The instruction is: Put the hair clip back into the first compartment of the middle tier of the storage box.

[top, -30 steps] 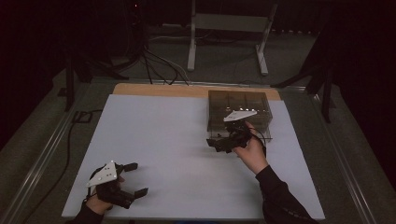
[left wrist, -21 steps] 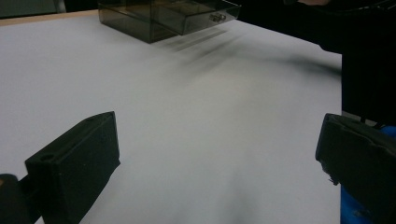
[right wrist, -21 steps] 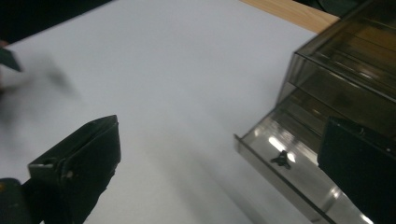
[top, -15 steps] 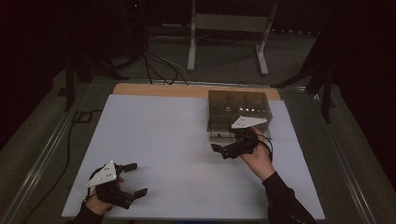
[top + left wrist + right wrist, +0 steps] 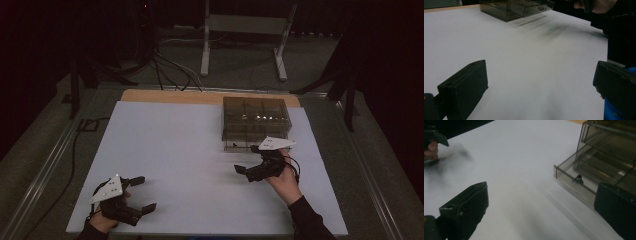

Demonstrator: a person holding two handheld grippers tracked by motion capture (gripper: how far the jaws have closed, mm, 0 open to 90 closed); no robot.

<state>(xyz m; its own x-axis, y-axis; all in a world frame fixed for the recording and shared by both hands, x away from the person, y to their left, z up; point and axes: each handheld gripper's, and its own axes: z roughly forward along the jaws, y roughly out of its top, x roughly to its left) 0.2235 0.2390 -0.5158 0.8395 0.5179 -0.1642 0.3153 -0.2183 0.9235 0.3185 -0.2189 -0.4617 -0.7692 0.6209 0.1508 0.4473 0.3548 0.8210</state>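
A smoky see-through drawer box stands at the back right of the white table. Its bottom drawer sticks out a little, and a small knob shows on its front. My right gripper hovers just in front of that drawer, open and holding nothing. In the right gripper view the drawer front lies beside the right jaw, apart from it. At the near left corner my left gripper is open, with nothing between its fingers. From the left gripper view the box is far ahead.
The white table top is bare between the two grippers. A strip of wood runs along its far edge. Behind the table stand a metal stand and loose cables on the dark floor.
My right gripper has drawn back from the box's front toward the near edge. The left gripper has stayed in place.
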